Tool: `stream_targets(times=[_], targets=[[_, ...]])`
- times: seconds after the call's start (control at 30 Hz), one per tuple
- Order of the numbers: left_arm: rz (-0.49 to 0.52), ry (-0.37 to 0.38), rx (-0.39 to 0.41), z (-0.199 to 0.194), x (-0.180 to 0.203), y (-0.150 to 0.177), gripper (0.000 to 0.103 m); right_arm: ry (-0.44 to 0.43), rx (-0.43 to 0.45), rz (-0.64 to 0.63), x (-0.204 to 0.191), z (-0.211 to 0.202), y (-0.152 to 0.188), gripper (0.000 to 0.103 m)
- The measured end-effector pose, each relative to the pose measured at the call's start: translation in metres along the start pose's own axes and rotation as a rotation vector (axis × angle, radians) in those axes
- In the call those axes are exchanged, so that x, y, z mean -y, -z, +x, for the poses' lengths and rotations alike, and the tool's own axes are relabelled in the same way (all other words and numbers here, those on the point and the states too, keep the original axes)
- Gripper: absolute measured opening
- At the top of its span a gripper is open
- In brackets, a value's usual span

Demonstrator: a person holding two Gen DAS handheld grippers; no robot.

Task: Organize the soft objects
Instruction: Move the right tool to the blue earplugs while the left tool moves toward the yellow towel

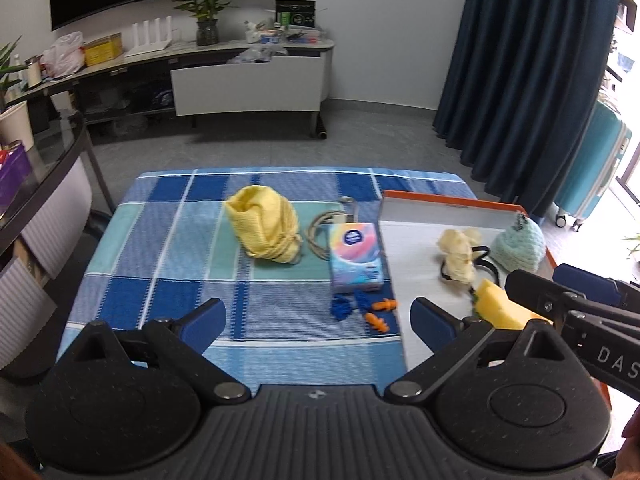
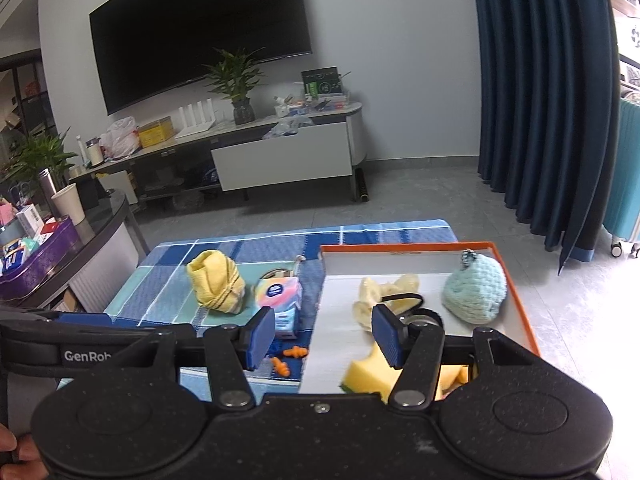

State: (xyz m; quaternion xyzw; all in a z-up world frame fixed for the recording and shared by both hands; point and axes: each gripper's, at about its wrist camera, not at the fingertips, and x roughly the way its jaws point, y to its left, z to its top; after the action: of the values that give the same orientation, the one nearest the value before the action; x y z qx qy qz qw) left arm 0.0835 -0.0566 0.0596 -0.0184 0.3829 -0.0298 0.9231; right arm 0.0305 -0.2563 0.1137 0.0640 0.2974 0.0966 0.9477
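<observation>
Yellow sponge [image 2: 366, 374] seen lying in orange-rimmed tray [image 2: 520, 312], just below right gripper [image 2: 324, 336] fingers; fingers spread, nothing pinched. Cream scrunchie [image 1: 456, 254] and mint knit pouch [image 1: 518, 246] already gathered in tray beyond. Left gripper [image 1: 316, 318] fingers spread, empty, over earplugs [image 1: 380, 314]. Yellow cloth bundle [image 1: 264, 230] and tissue pack [image 1: 354, 256] left on desk [image 1: 160, 240] ahead, judged unsorted.
</observation>
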Motion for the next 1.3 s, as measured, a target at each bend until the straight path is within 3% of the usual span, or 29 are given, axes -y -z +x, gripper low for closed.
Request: stream_targets(times=[0.47,0.97,1.3], targets=[[-0.062,-0.036,-0.014,0.000,-0.041,0.005,0.101,-0.046,-0.035,-0.057,-0.034,0.019,-0.001,0.066],[-0.074,-0.044,-0.039,0.010,-0.051,0.009,0.101,-0.042,-0.089,-0.063,-0.031,0.034,0.010,0.066],[-0.083,-0.047,-0.064,0.018,-0.056,0.014,0.101,-0.070,-0.169,-0.107,-0.030,0.057,0.022,0.066]])
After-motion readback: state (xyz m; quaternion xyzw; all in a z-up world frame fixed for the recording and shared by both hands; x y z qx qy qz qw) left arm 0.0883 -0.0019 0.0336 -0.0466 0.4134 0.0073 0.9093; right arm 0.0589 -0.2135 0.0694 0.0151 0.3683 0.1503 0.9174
